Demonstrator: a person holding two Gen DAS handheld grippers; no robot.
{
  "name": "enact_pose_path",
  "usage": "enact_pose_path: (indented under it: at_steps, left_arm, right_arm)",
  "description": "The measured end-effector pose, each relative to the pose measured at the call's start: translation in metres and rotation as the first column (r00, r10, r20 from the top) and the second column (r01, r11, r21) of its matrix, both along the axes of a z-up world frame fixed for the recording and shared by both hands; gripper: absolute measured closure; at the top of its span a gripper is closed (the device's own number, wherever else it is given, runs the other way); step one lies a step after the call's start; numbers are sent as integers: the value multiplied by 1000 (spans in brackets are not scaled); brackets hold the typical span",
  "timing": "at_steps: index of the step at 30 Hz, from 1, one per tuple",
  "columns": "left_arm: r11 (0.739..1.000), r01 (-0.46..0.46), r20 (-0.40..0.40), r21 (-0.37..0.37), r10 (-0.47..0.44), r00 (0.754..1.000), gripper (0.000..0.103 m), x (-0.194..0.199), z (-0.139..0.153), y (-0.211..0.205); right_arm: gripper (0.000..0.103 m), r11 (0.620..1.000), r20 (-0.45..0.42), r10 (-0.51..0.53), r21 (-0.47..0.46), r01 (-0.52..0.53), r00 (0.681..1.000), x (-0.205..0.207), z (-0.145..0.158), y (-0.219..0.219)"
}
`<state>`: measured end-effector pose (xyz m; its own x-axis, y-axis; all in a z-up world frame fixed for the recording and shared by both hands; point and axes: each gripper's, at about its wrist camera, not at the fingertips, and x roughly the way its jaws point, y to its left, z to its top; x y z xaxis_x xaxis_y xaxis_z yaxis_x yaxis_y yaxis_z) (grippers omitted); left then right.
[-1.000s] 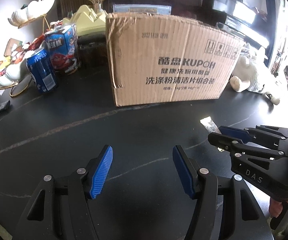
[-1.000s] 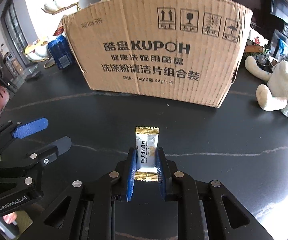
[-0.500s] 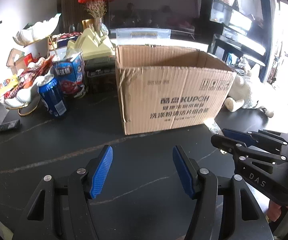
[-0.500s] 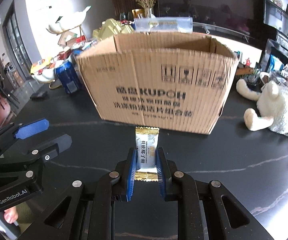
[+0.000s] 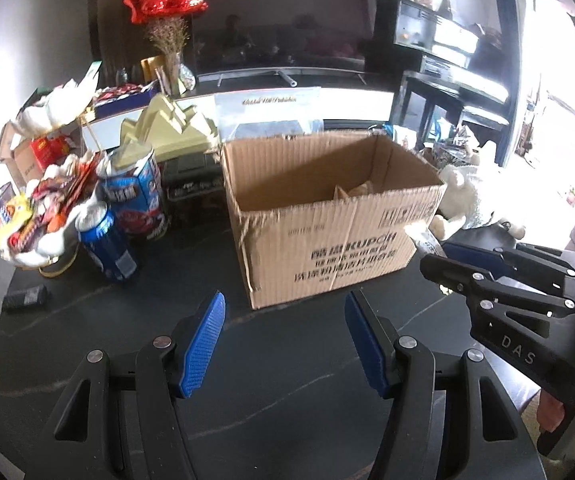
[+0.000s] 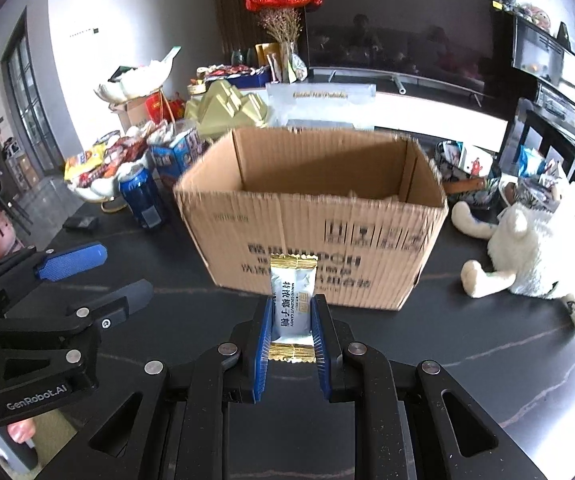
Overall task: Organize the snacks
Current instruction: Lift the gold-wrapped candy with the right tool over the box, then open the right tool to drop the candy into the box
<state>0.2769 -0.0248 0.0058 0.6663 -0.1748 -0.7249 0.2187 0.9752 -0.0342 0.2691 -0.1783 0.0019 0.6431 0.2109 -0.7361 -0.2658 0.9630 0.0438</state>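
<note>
1. At the far left, a heap of loose snack packets [image 6: 99,164] is seen piled in a white dish, with a blue can [image 6: 142,196] standing just beside it on the dark table [image 6: 487,344].
2. The left gripper [image 5: 283,340] is held with its blue pads apart and nothing between them.
3. The cardboard box [image 6: 315,216], open at the top, stands in the middle behind both grippers; something pale is glimpsed at its bottom in the left wrist view, too small to be named.
4. The candy packet [image 6: 292,304] is clamped by its lower half in the right gripper [image 6: 292,334], held above the table in front of the box's near wall.
5. The packet is judged light, its foil wrapper slick and crinkly, with a small firm piece likely inside. It is best gripped across the filled middle, as it is now, since the crimped gold ends could slide or fold.
6. At the right, a white plush toy [image 6: 527,248] lies on the table.
</note>
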Motion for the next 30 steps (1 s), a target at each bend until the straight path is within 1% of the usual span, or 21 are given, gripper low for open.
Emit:
enact_pose_path:
  at_steps: [6,10,12,17,20,23,27,29,30]
  left_arm:
    - [1000,-3,19,16,3,1000,40,14,30,8]
    - [1000,-20,13,14,20,1000,37,28,44,15]
    - [999,-33,7,10,33,999,31,37,49,20]
    - [996,-82,25,43,81,996,29,54,55,30]
    - [995,-91,20,49,90,996,25,64,55,35]
    - [994,-97,15,52,96,995,25,73,54,37]
    - [992,-115,17,60,114,993,24,85,53,40]
    - [991,-119,16,57,119,993,24,89,54,41]
    - [991,-122,18,58,121,993,24,90,55,41]
  right_arm:
    - [82,999,36,-21,-26,21,999,16,31,9]
    - [82,999,41,-19,-33,21,999,29,46,17]
    - [82,999,43,-21,-37,23,999,38,51,22]
    - [82,999,19,-19,-40,20,1000,56,55,30]
    - [82,998,12,-26,-58,26,1000,69,55,35]
    - [82,997,3,-35,-64,36,999,83,55,38]
    - [82,995,13,-47,-92,48,999,101,57,43]
    - [80,994,14,-48,-94,49,999,106,57,43]
    - [76,993,17,-52,-101,54,998,107,58,43]
